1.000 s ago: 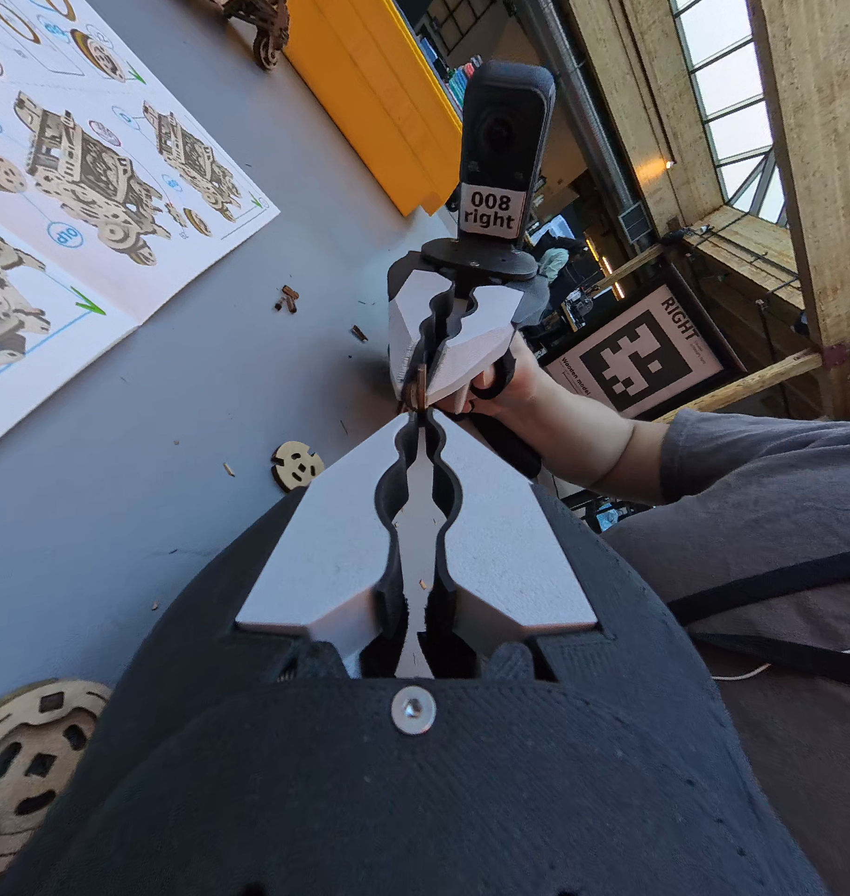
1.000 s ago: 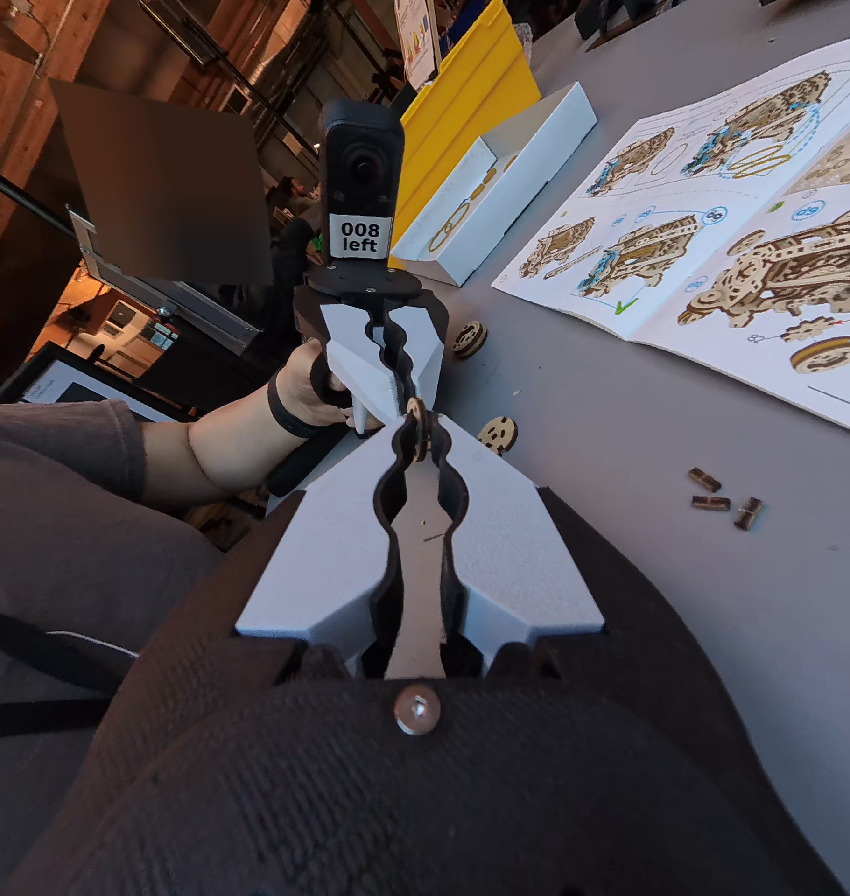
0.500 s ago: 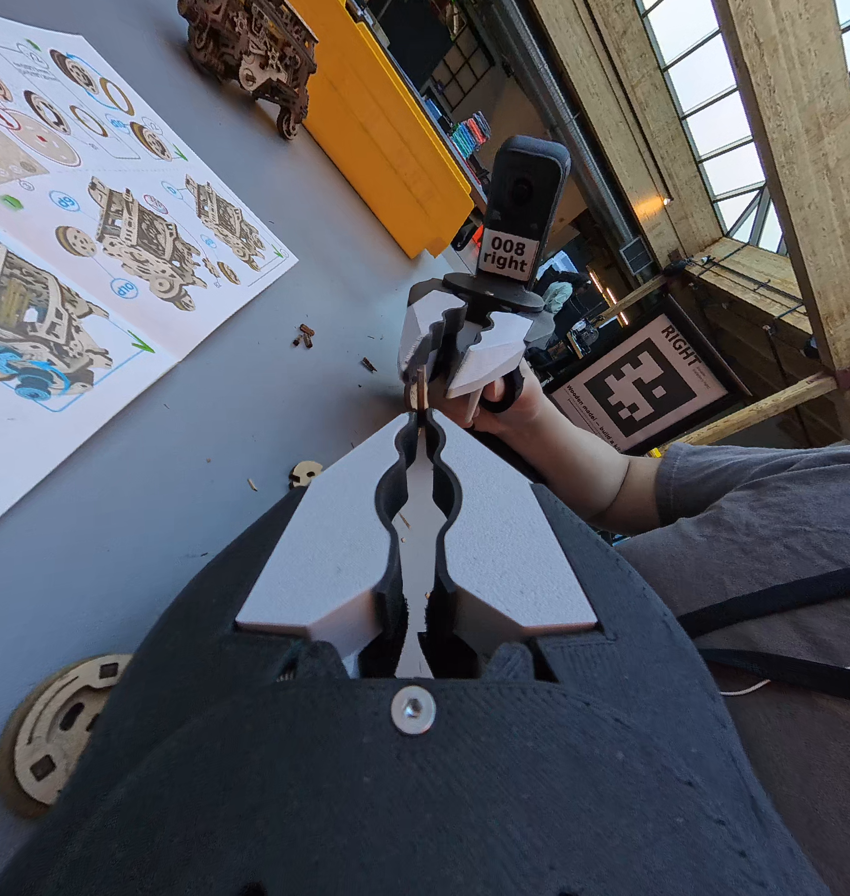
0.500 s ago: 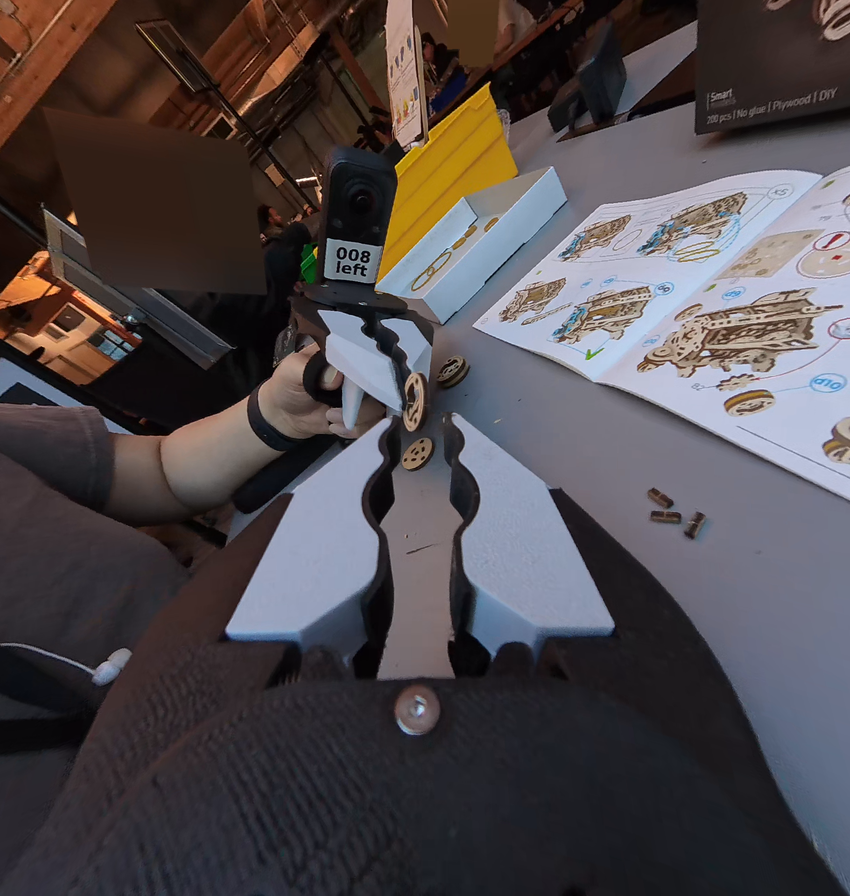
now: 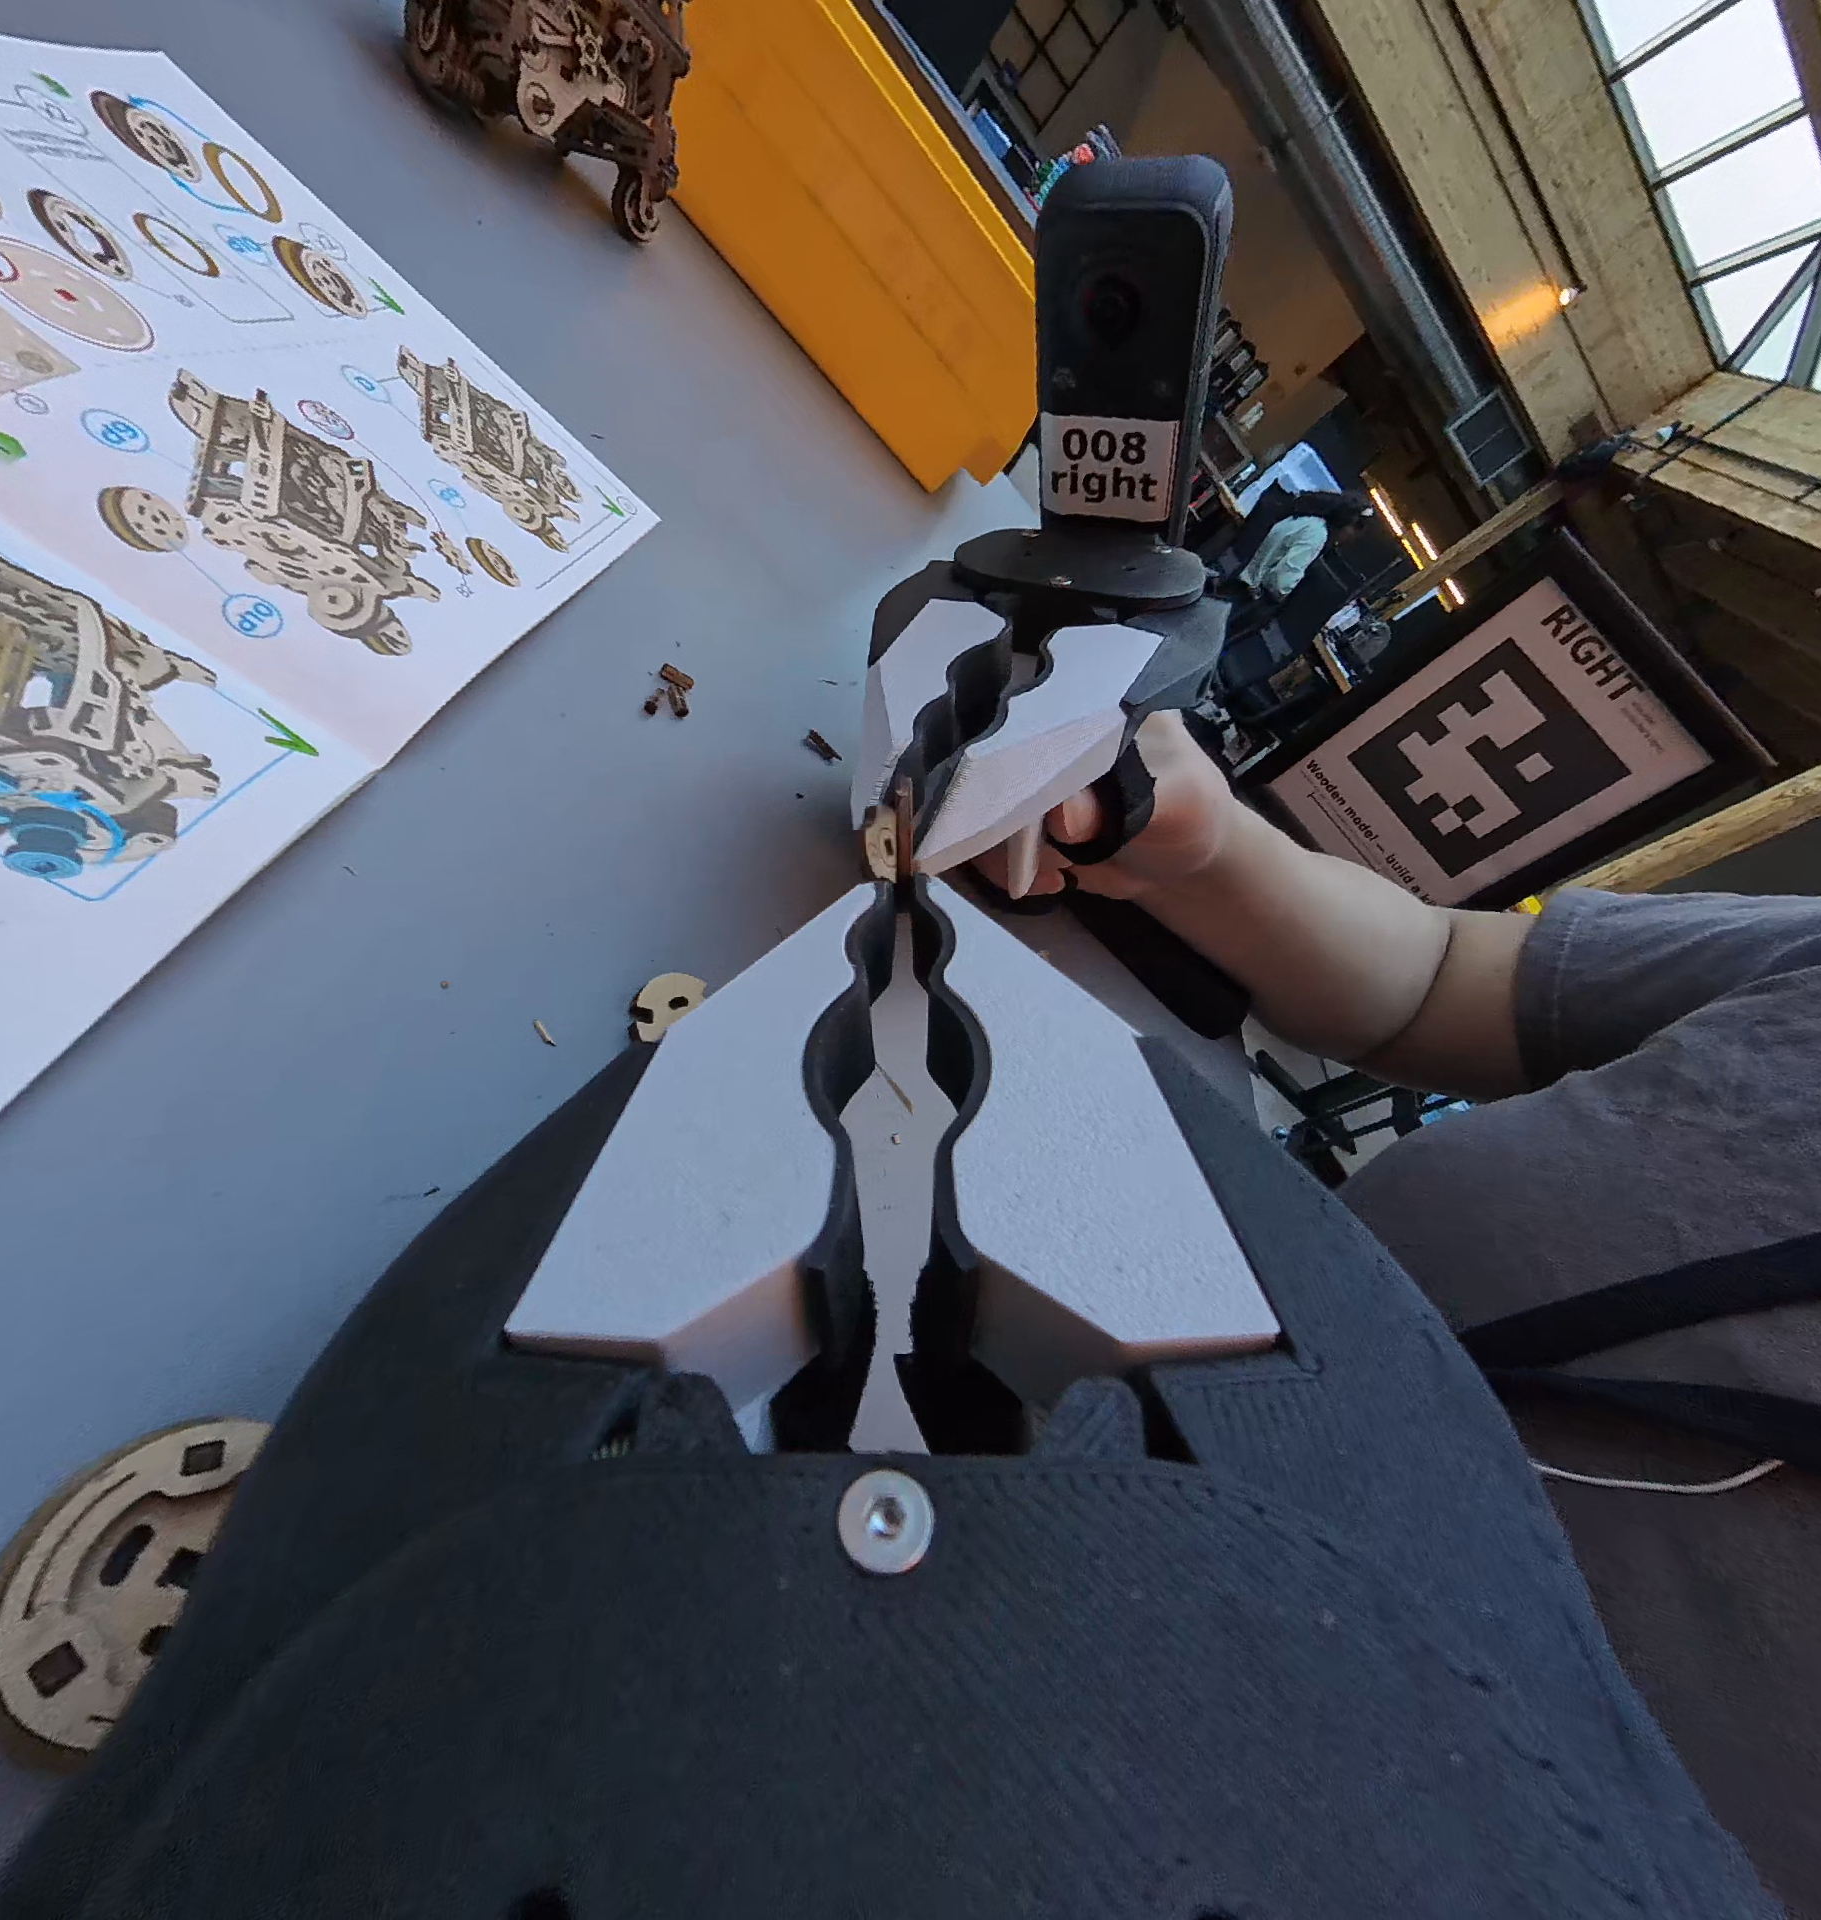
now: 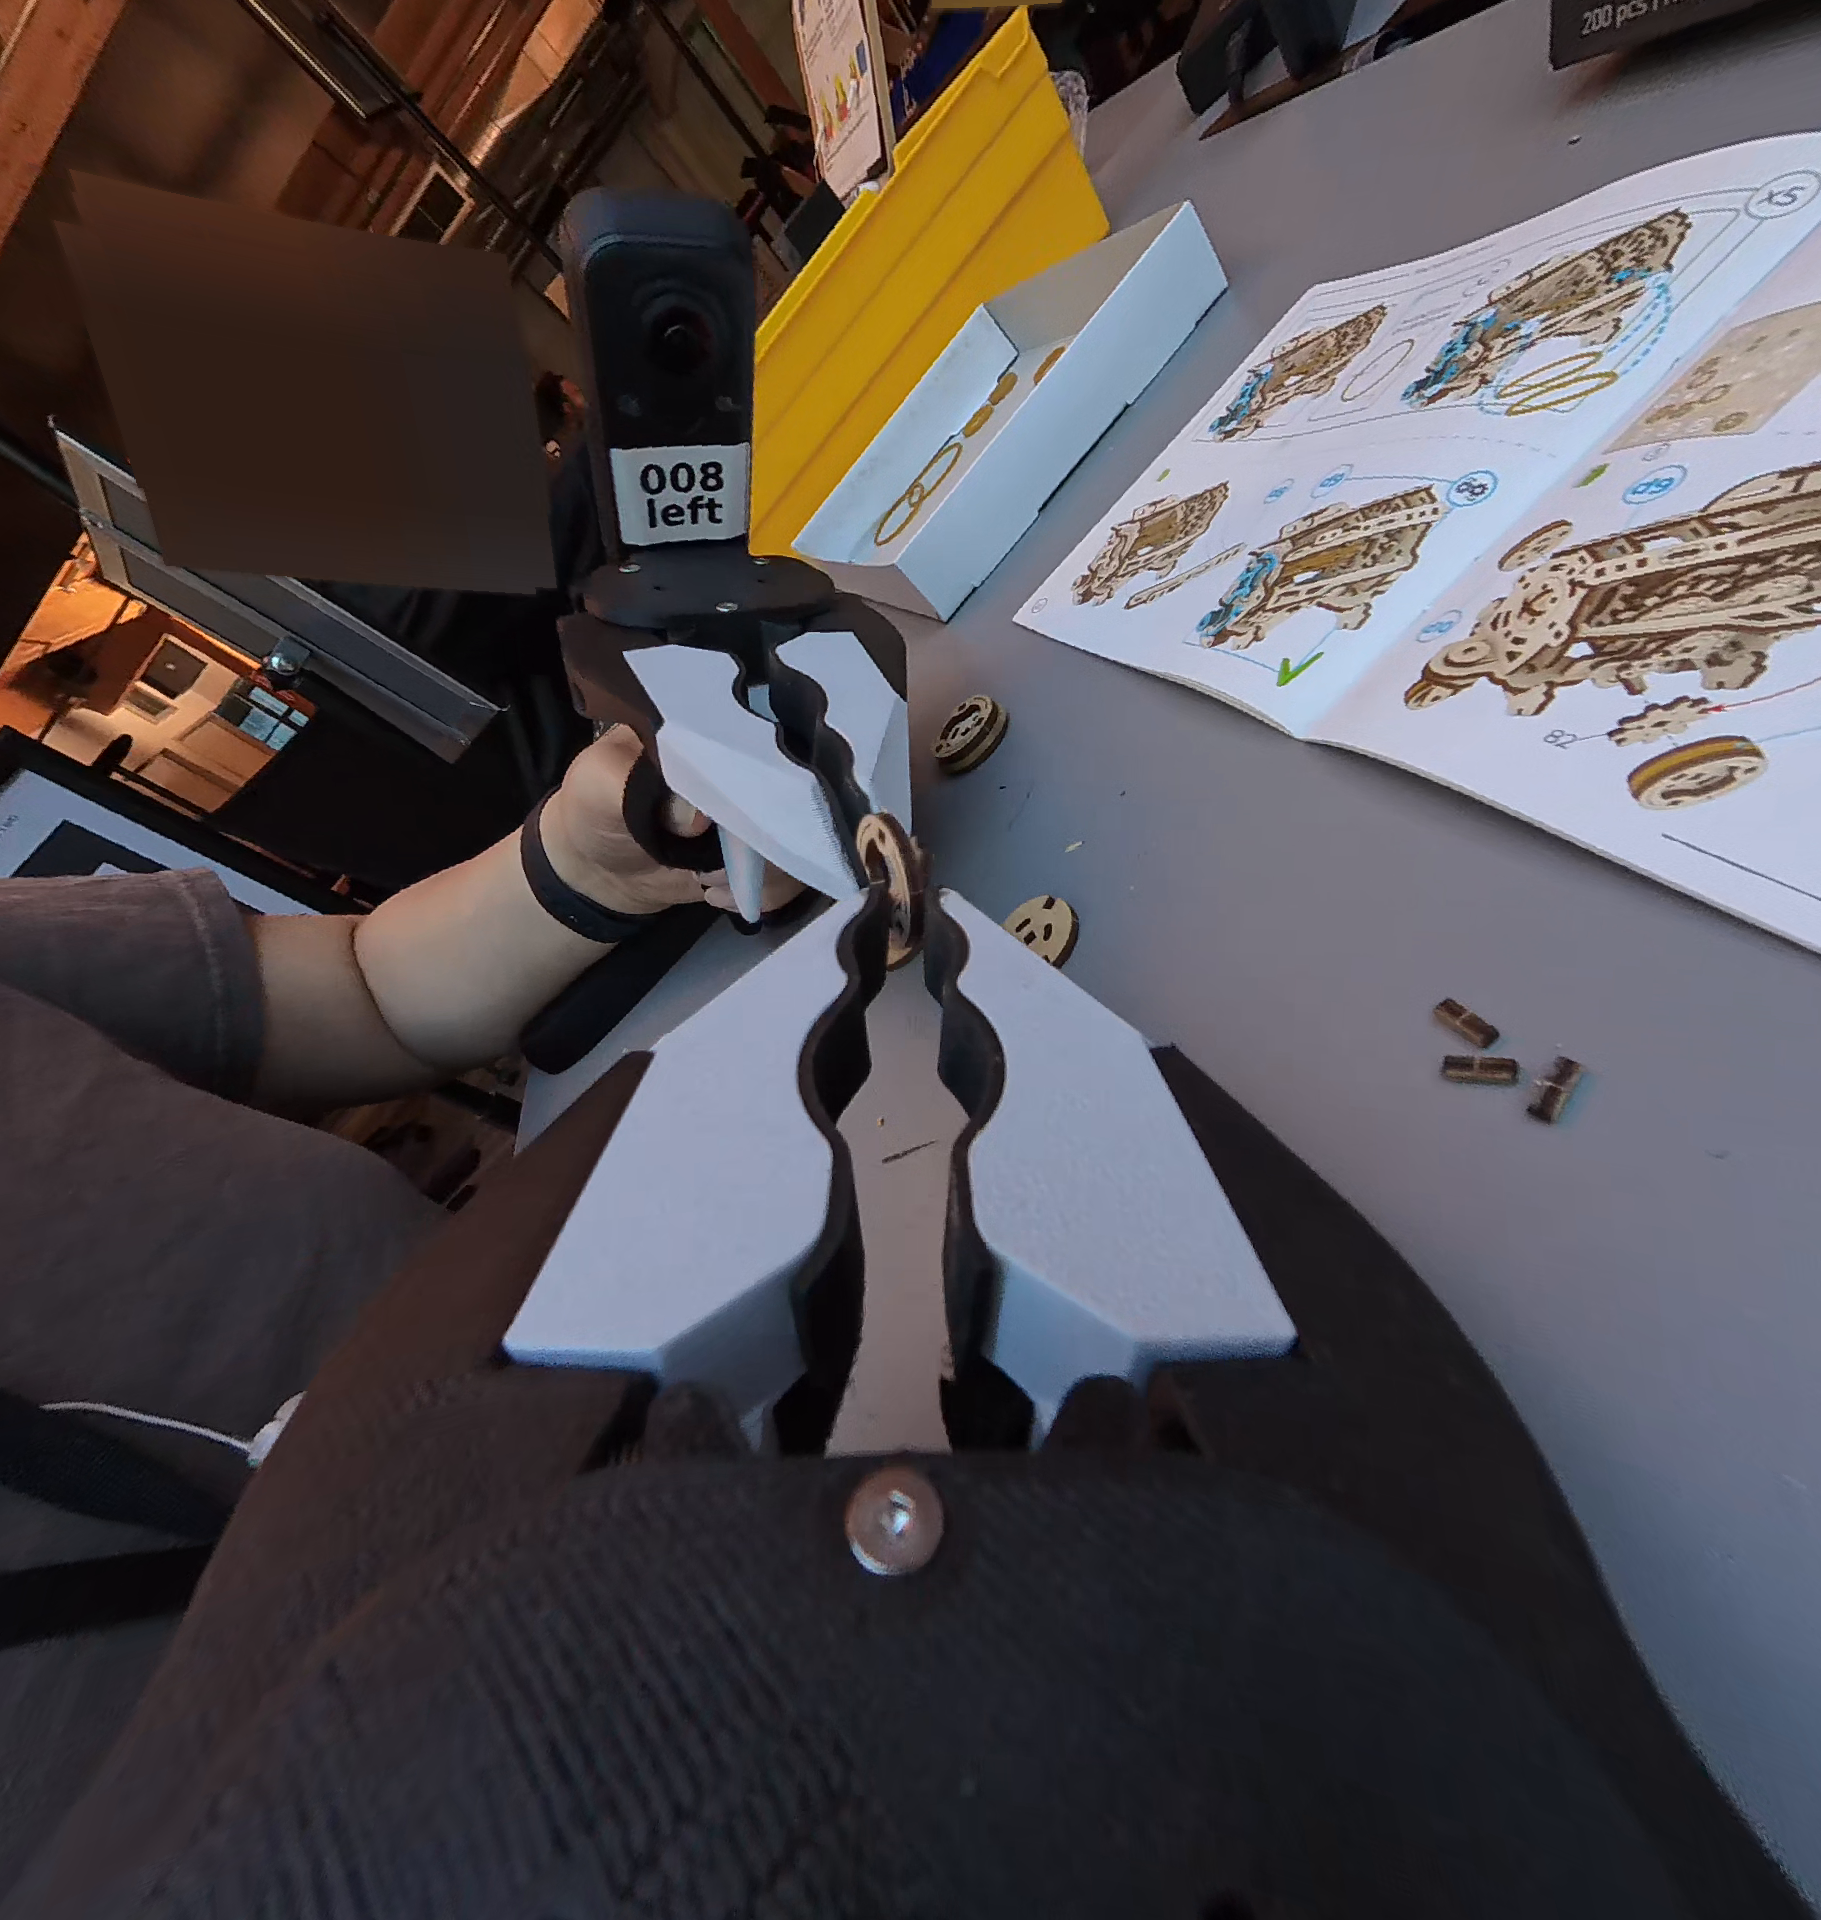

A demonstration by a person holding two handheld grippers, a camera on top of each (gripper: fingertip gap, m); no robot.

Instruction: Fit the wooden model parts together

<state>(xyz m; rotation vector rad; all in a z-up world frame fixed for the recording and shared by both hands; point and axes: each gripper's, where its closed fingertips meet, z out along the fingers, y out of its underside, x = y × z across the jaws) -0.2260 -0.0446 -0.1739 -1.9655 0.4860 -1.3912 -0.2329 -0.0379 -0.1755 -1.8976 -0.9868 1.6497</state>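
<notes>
Grey and scattered with wooden scraps, the bench carried an open instruction booklet, a finished wooden model car and a yellow bin in the left wrist view. Near the lower left edge lay a large wooden disc, and a small wooden wheel rested beside the left tool. That tool's fingers were drawn together at the tips, pinching the edge of a small wooden wheel piece held above the bench. The right tool, held in a hand, met it tip to tip, its fingers also closed on the piece.

Seen from the right wrist view, the right tool gripped the round wheel piece edge-on, its fingers pressed against it. The left tool, held in a hand, clamped the same piece from the opposite side. On the bench behind lay two loose wheels, three small dark pegs, a white box holding rings, the yellow bin and the booklet.
</notes>
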